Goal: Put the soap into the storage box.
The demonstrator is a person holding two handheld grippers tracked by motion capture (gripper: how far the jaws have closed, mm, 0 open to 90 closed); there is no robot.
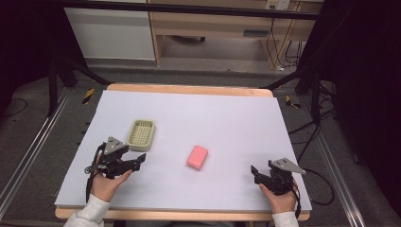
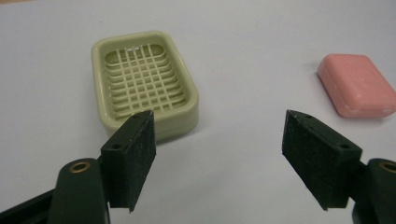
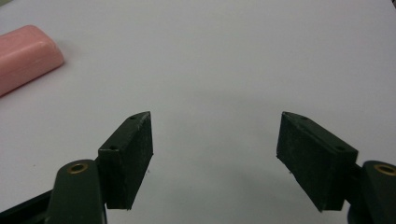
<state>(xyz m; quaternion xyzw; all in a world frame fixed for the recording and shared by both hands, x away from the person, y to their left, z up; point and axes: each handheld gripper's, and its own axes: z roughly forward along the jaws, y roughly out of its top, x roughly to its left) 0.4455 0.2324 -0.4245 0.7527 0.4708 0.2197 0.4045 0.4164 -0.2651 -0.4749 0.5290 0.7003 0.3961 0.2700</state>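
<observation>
A pink bar of soap lies near the middle of the white table. To its left sits a pale green slotted soap dish, with nothing in it. My left gripper rests low at the left, just in front of the dish, open. From the left gripper view the dish is ahead on the left and the soap at the far right. My right gripper is open near the front right edge. Its own view has the soap at the upper left, well beyond the wide-apart jaws.
The white sheet covers a wooden table whose far edge shows. Black frame legs and cables stand beside the table on the right. A wooden cabinet stands beyond.
</observation>
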